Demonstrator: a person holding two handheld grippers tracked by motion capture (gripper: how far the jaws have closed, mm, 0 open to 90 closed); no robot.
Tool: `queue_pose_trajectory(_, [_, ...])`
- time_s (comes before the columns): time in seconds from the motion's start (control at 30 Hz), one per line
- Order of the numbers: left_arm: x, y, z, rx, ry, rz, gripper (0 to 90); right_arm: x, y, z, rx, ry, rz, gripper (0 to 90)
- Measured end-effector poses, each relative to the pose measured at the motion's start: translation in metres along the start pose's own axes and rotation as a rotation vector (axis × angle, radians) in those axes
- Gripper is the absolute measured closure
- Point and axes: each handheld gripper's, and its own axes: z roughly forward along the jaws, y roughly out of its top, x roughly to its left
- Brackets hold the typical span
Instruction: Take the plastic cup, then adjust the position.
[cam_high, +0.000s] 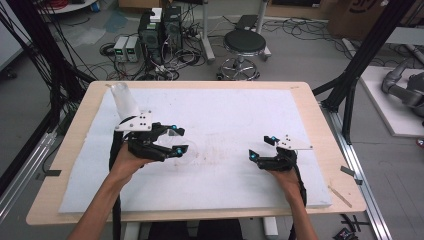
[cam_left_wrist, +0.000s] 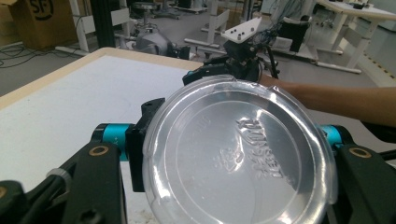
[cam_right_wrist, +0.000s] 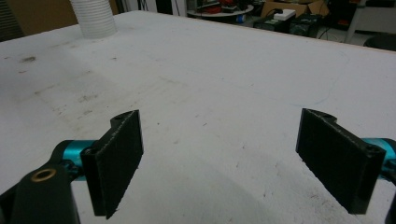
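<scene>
The left gripper (cam_high: 176, 141) sits left of centre in the high view, its jaws closed onto a clear plastic lid (cam_left_wrist: 238, 154). In the left gripper view this lid occupies the centre and lower right of the frame, held between the two black jaws, with its lower edge cut off by the bottom of the frame. Raised lettering is moulded into the lid face right of centre; the characters are transparent and cannot be read. In the high view the lid (cam_high: 186, 150) appears only as a faint clear disc at the jaw tips, above the white foam mat (cam_high: 225, 110).

The right gripper (cam_high: 262, 148) sits right of centre in the high view, close to the mat. Its jaws stand wide apart with nothing between them, as the right gripper view confirms (cam_right_wrist: 233, 163).

A stack of clear plastic cups (cam_high: 124, 100) stands upright at the upper left of the mat; its top is cut off in the right gripper view (cam_right_wrist: 95, 18).

A cardboard box (cam_left_wrist: 35, 18) at the upper left of the left gripper view bears a round black "SF" logo, partly cut off by the frame edge.
</scene>
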Motion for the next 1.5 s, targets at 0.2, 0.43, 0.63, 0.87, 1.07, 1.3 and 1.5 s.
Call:
queue_pose_trajectory(0.2, [0.002, -0.006, -0.001, -0.005, 0.0, -0.001, 39.7, 0.0, 0.0, 0.0, 0.0, 0.0, -0.008, 14.7])
queue_pose_trajectory(0.43, [0.004, -0.009, -0.002, -0.019, -0.002, -0.013, 39.7, 0.0, 0.0, 0.0, -0.007, -0.001, -0.007, 14.7])
queue_pose_trajectory(0.63, [0.004, -0.009, -0.001, -0.013, -0.01, -0.016, 39.7, -0.001, 0.0, -0.001, -0.007, 0.008, 0.004, 14.7])
queue_pose_trajectory(0.87, [0.003, -0.011, 0.001, -0.008, -0.019, -0.018, 39.7, -0.001, 0.002, 0.0, 0.004, 0.029, -0.017, 14.7])
queue_pose_trajectory(1.07, [0.004, -0.01, 0.0, -0.013, -0.028, -0.016, 39.7, 0.002, 0.012, -0.003, -0.019, 0.066, -0.033, 14.7])
queue_pose_trajectory(1.3, [0.005, -0.01, -0.001, -0.018, -0.051, -0.012, 39.7, 0.006, 0.037, -0.012, -0.04, 0.179, -0.056, 14.7])
queue_pose_trajectory(1.5, [0.004, -0.009, -0.001, -0.036, -0.072, -0.012, 39.7, 0.015, 0.058, -0.012, -0.039, 0.308, -0.086, 14.7])
